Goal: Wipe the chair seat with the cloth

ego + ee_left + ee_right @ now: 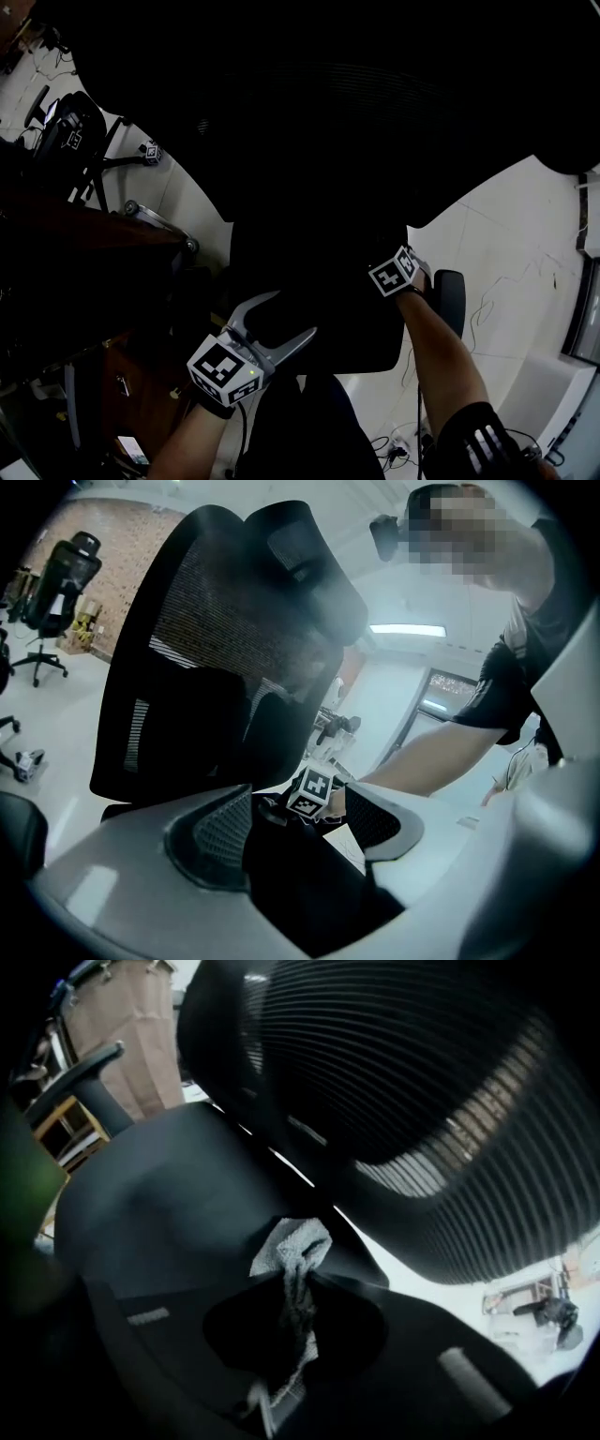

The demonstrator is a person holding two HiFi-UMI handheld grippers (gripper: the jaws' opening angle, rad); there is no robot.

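Observation:
The black chair seat [319,309] lies under both grippers, dark in the head view, with the mesh backrest [328,103] rising above it. In the right gripper view, a grey cloth [295,1255] hangs bunched between the jaws of my right gripper [298,1288], which is shut on it just over the seat [169,1204]. In the head view only that gripper's marker cube [395,272] shows, at the seat's right side. My left gripper [294,313] is at the seat's front edge, open and holding nothing. The seat [309,892] fills the gap between its jaws.
The chair's right armrest [451,300] stands beside my right forearm. A second office chair [66,131] stands at the far left on the white floor [525,253], which has cables on it. Dark wooden furniture [84,272] crowds the left side.

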